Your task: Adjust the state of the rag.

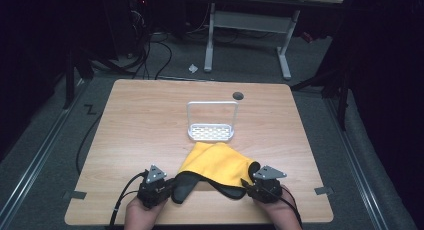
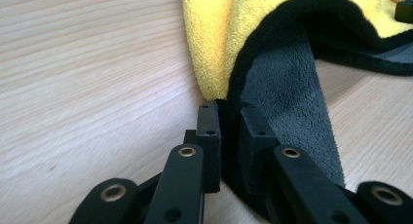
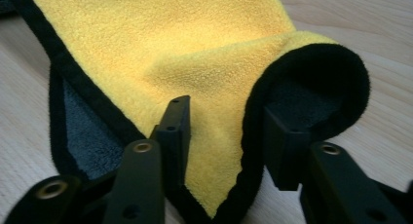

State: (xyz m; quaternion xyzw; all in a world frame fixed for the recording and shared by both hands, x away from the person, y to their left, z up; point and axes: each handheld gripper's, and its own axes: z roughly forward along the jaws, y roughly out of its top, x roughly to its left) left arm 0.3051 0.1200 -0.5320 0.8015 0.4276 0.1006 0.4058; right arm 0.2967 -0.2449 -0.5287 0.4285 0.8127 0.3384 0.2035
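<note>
Light wooden table, square, with a round dark hole near the far edge. White wire rack standing upright around the middle of the table, with a perforated base and a tall frame. Two grey tape pieces on the floor, one just beside the near left corner, one just beside the near right corner. Beyond the table, grey carpet, white desk legs, black cables, a small white scrap.
</note>
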